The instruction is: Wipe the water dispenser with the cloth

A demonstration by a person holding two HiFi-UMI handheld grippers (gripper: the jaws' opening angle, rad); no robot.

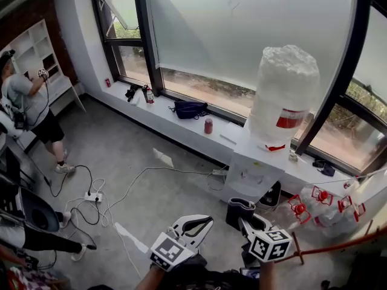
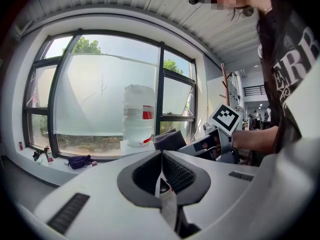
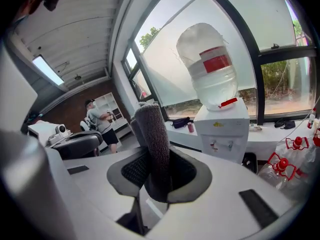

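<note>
- The left gripper point(image 2: 161, 156), a white two-jaw tool with dark ribbed pads, has its jaws pressed together with nothing between them; in the head view it sits near the bottom centre, pointing towards the far wall.
- The right gripper point(image 3: 155, 160) is pinching a dark grey, fuzzy folded cloth point(image 3: 150, 129), which stands upright out of the jaws (its upper end rises well clear of the pads).
- Seen from the head, that cloth point(image 1: 240, 209) is held just in front of the white box-shaped water dispenser point(image 1: 254, 174), near it but apart from it.
- The dispenser stands against the low white window ledge point(image 1: 181, 128) at the right of the room, and carries a large clear water bottle with a red label, wrapped in cloudy plastic point(image 1: 284, 92).
- On the ledge to the left of the dispenser are a small red can point(image 1: 208, 125) and, farther left, a dark blue bag point(image 1: 189, 109).
- Near right, beside the dispenser, lie clear plastic bottles with red caps point(image 1: 320, 204).
- On the grey floor at the left, a white power strip point(image 1: 94, 196) lies among loose cables.
- At the far left a person in a grey top point(image 1: 27, 98) stands at a white shelf unit point(image 1: 42, 56).
</note>
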